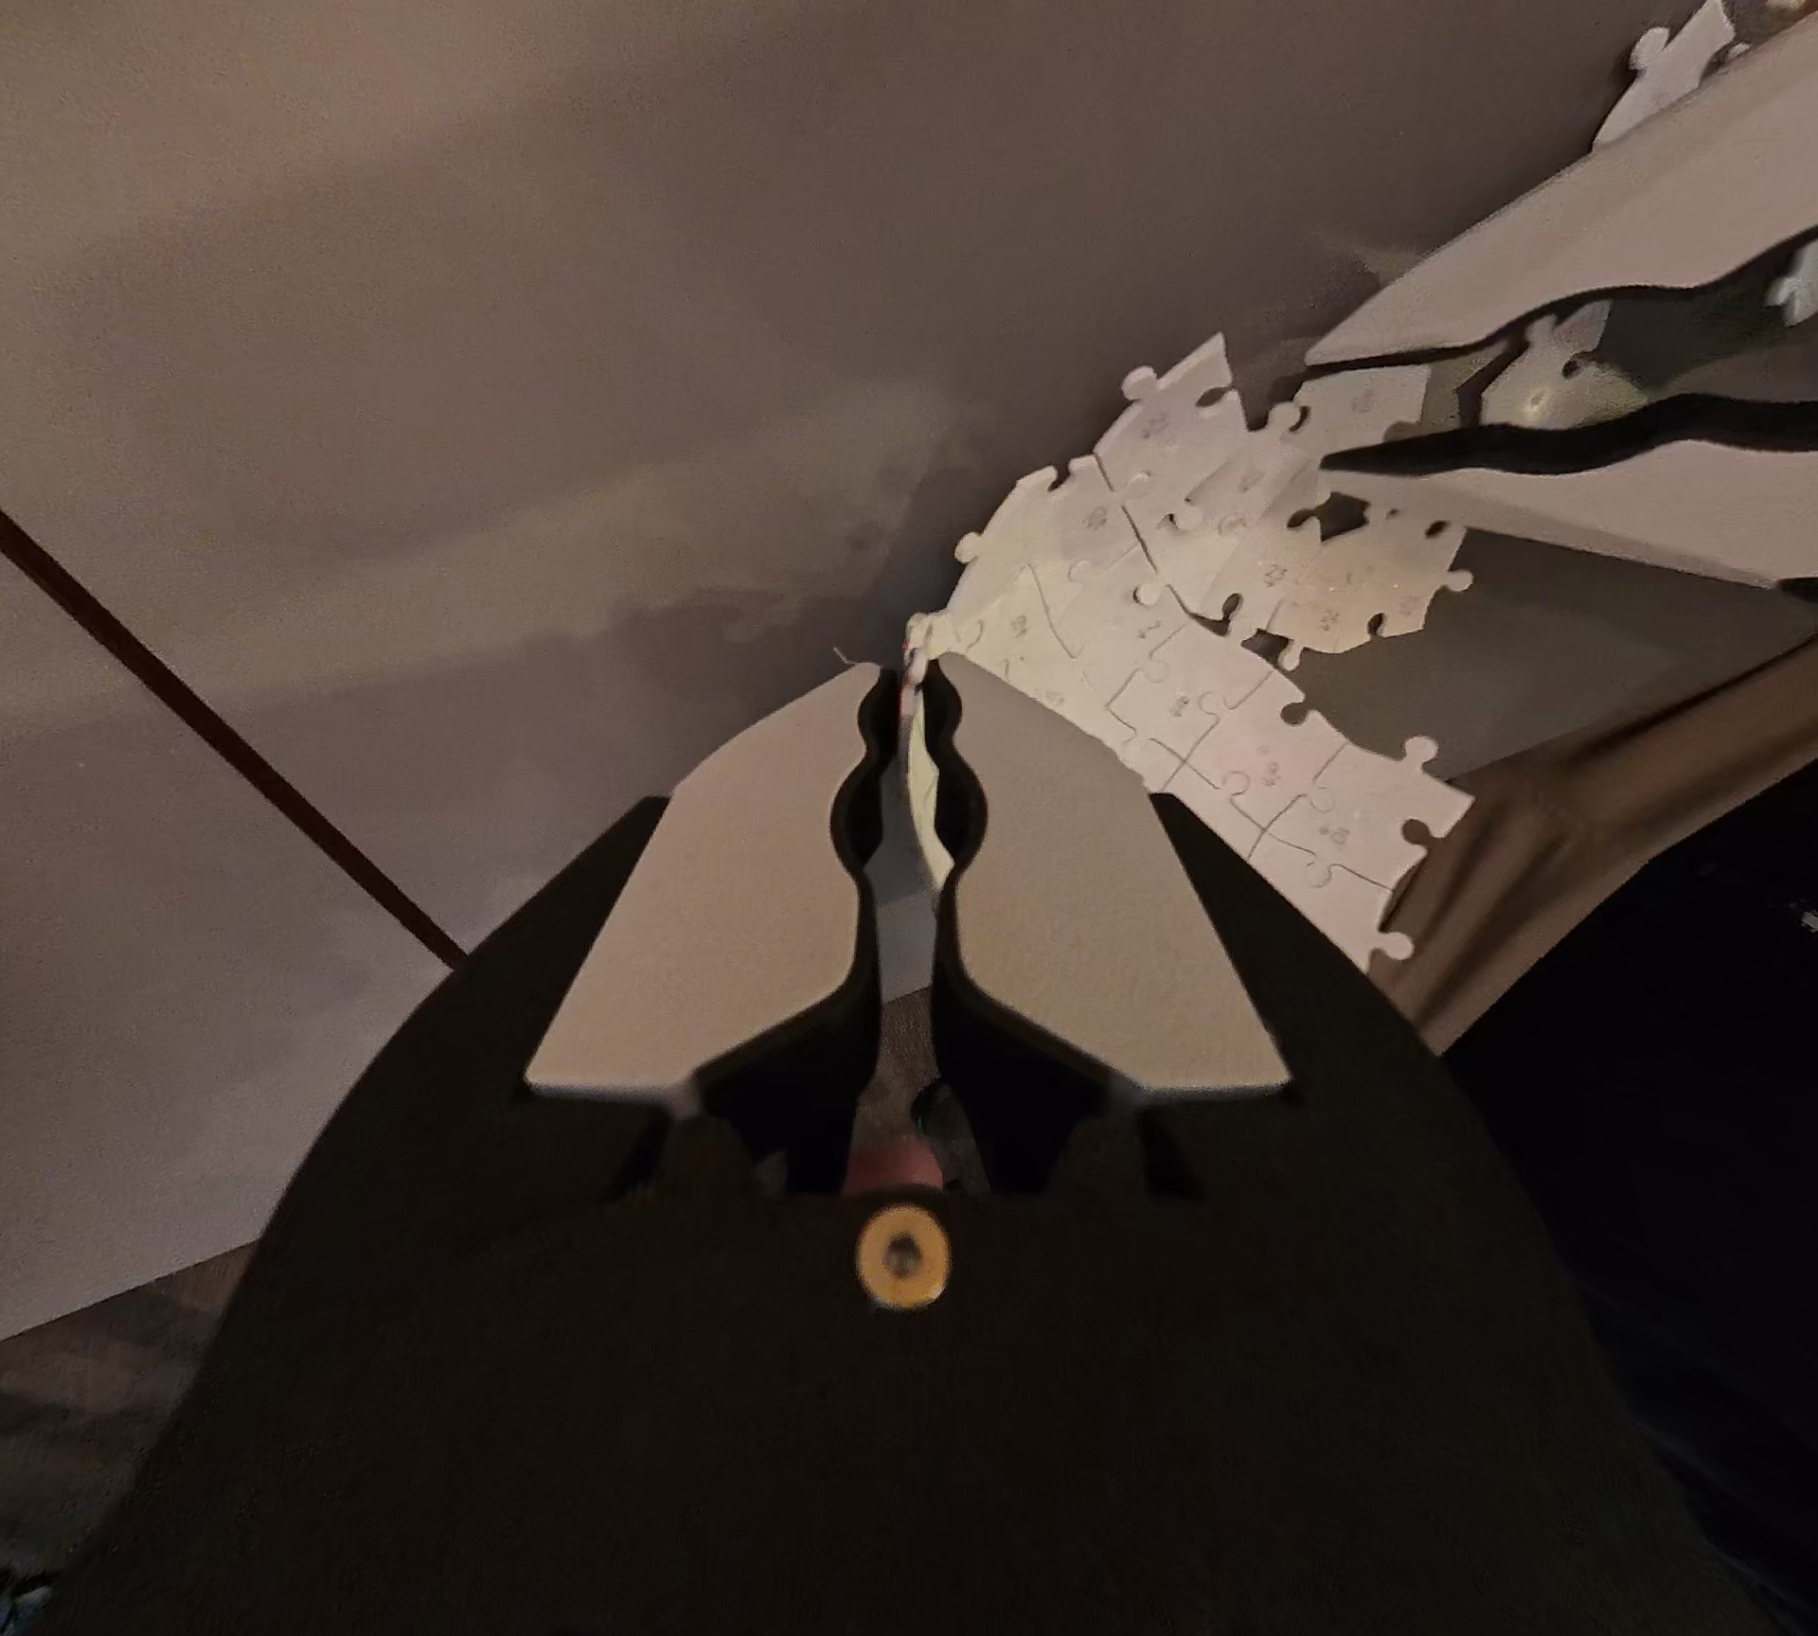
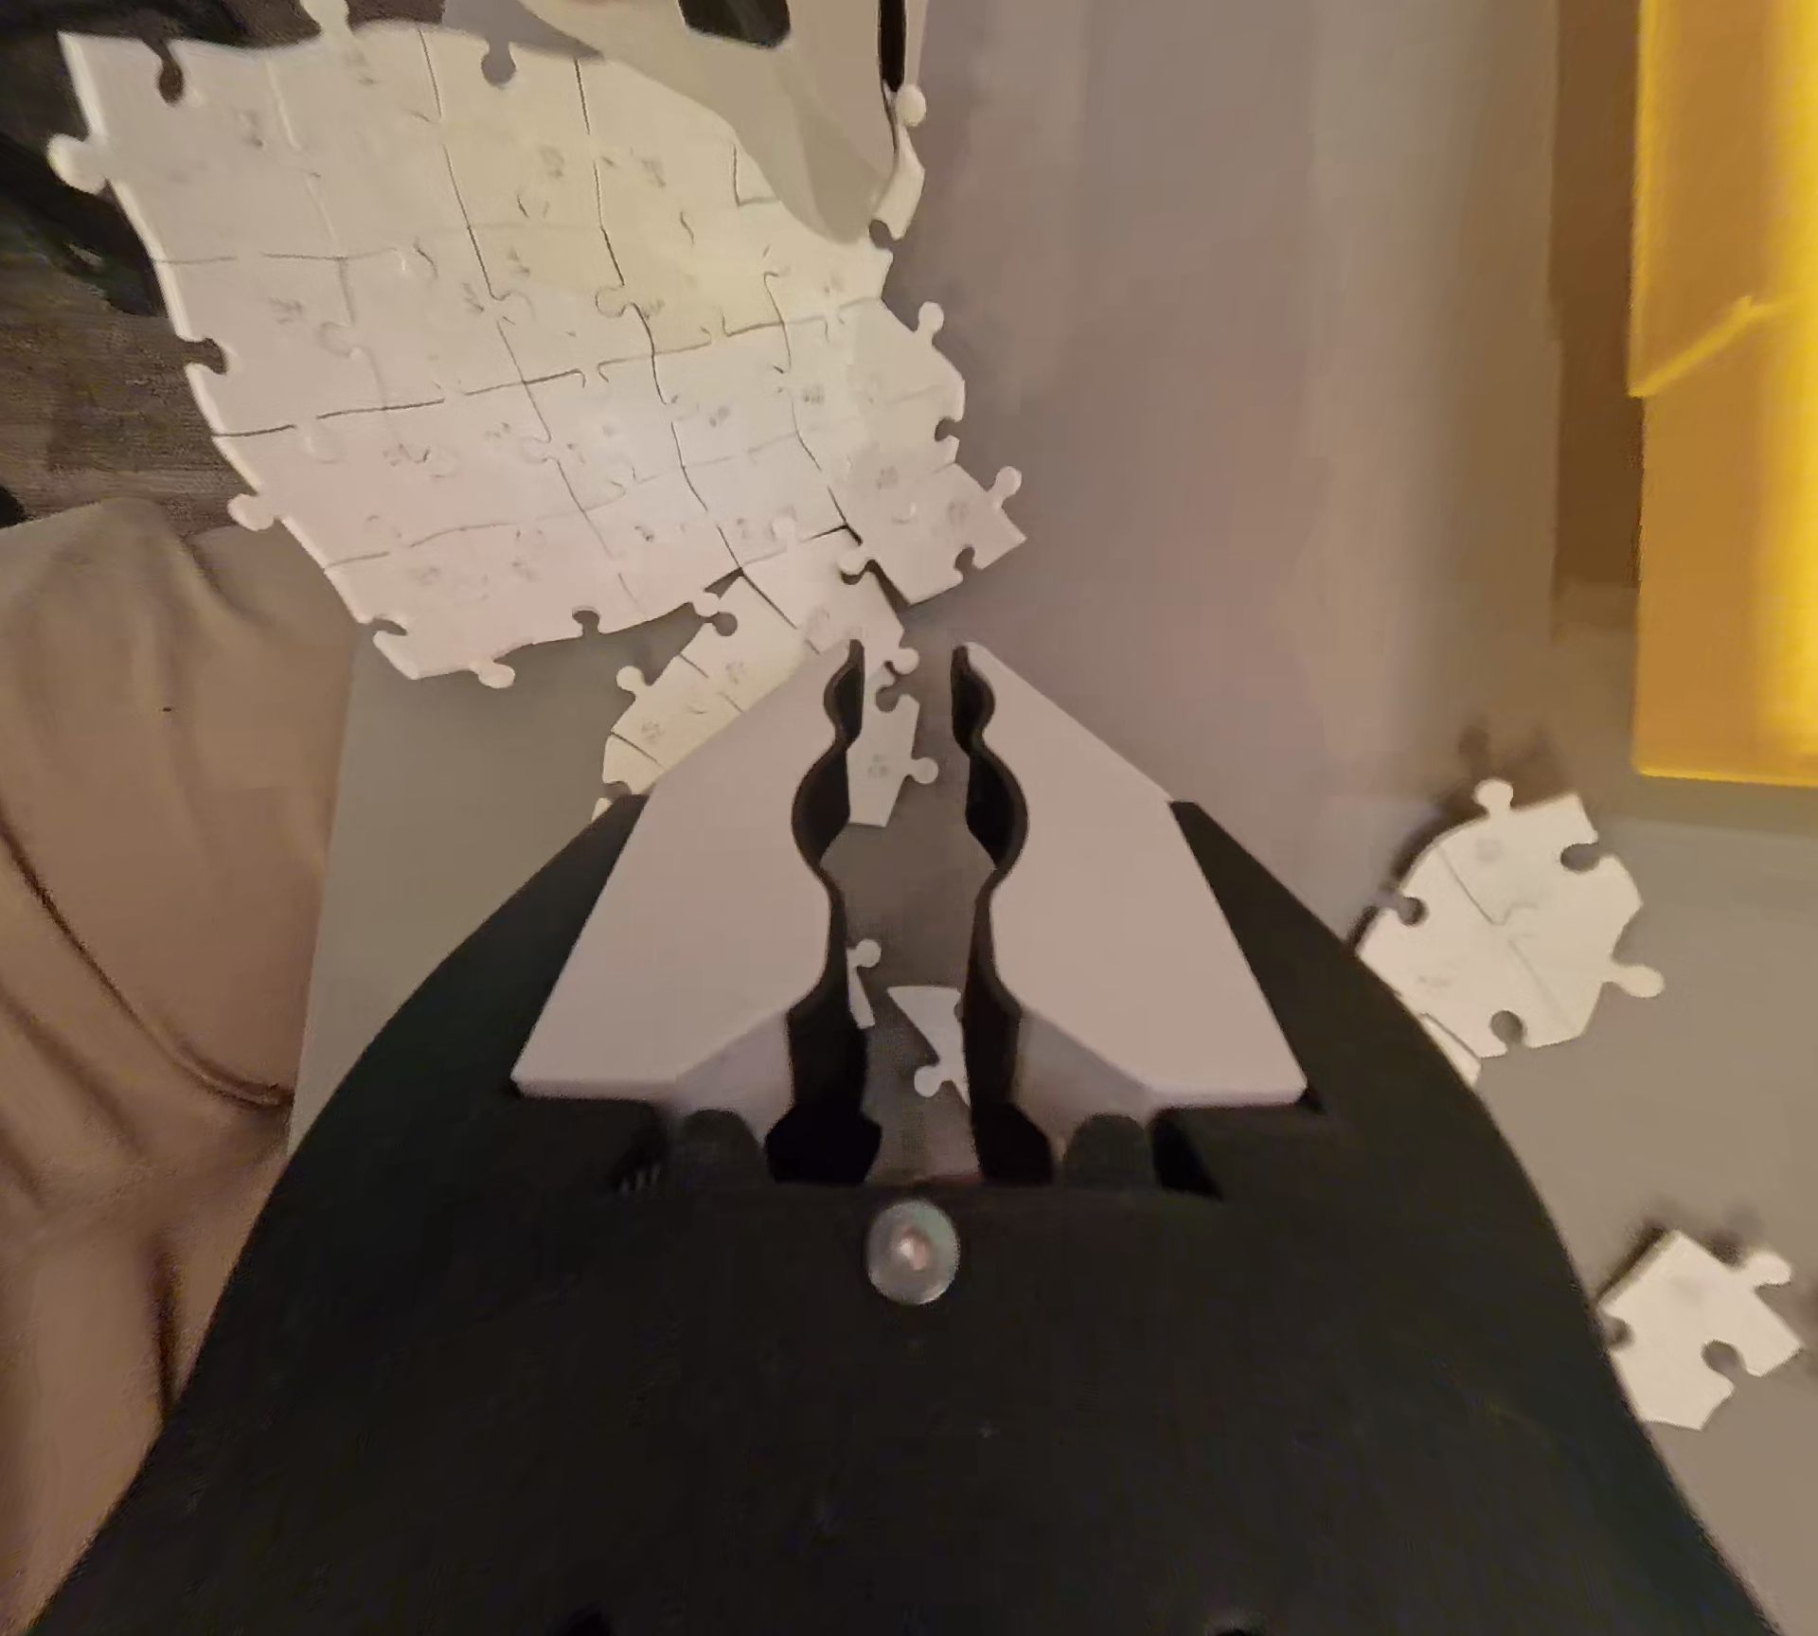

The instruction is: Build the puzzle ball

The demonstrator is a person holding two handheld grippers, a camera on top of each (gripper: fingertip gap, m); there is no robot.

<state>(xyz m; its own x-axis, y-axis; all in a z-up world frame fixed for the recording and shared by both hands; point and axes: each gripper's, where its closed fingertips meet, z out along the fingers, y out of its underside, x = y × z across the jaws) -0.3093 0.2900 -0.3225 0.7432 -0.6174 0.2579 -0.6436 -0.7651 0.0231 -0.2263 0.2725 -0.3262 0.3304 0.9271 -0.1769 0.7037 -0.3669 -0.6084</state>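
A curved white sheet of joined puzzle pieces (image 2: 541,369) is held up over the grey table (image 2: 1230,310). My left gripper (image 1: 910,674) is shut on the sheet's edge (image 1: 1181,703). It also shows at the top of the right wrist view (image 2: 885,103). My right gripper (image 2: 905,659) is open by a narrow gap at the sheet's lower corner. A single white piece (image 2: 885,753) hanging from a short strip lies between its fingers and touches only the left one. In the left wrist view the right gripper (image 1: 1318,413) straddles that corner.
A yellow bin (image 2: 1731,310) stands at the right. A small cluster of joined pieces (image 2: 1505,930) and a loose piece (image 2: 1692,1353) lie on the table at the lower right. Beige fabric (image 2: 148,802) fills the left side. Another loose piece (image 1: 1672,64) lies far off. The gap from one gripper's tips to the other's is roughly 9 cm.
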